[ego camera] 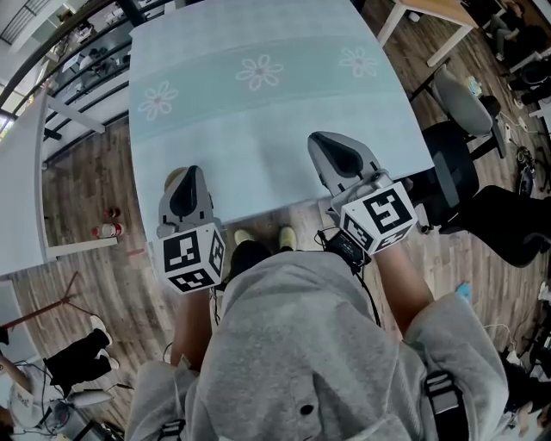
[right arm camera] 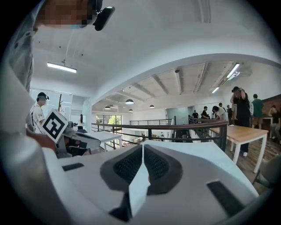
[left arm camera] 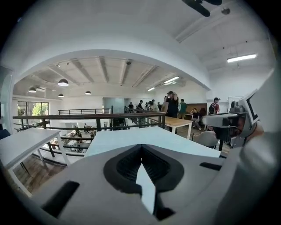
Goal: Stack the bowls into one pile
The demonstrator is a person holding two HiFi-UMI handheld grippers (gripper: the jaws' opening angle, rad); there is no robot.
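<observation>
No bowl shows in any view. In the head view a pale blue tablecloth with flower prints covers the table (ego camera: pixel 258 129), and nothing stands on it. My left gripper (ego camera: pixel 184 177) hangs over the table's near left edge, its jaws meeting at the tips with nothing between them. My right gripper (ego camera: pixel 324 143) reaches a little further over the near right part of the cloth, also shut and empty. Each gripper view looks level across the bare cloth: the left gripper (left arm camera: pixel 141 146) and the right gripper (right arm camera: pixel 142 146) both show closed tips.
Office chairs (ego camera: pixel 465 108) stand to the right of the table, and a wooden table (ego camera: pixel 439 10) lies beyond them. A white table (ego camera: pixel 17 198) sits at the left. A railing (left arm camera: pixel 88 117) runs behind the table's far end, with several people standing beyond it.
</observation>
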